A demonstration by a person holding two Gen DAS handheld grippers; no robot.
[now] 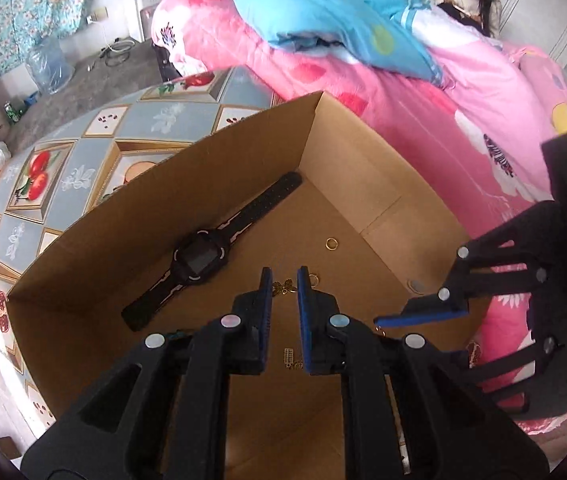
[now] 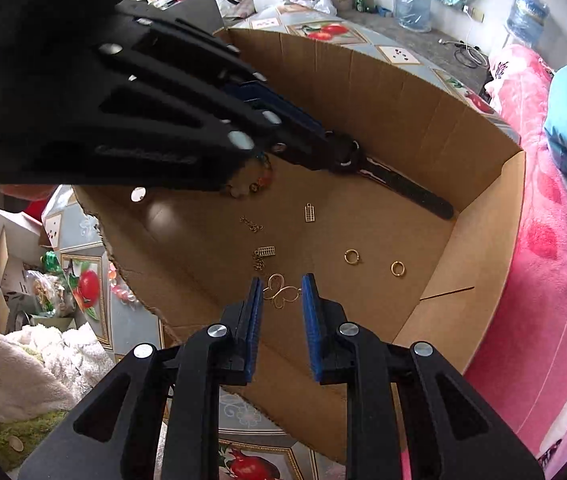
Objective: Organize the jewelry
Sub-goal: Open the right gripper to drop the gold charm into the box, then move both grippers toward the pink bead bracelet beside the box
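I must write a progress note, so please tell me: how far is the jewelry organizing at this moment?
Done: the black watch, two gold rings, a butterfly pendant and small charms already lie loose in the cardboard box. In hand: nothing; the left gripper and right gripper hover above the box with narrow gaps and no item between them. Left: the pieces are scattered, not yet grouped.

Left gripper [image 1: 284, 280] points steeply down at lower centre, jaws narrowly apart, empty. Right gripper [image 2: 281, 286] likewise, gap slightly wider.
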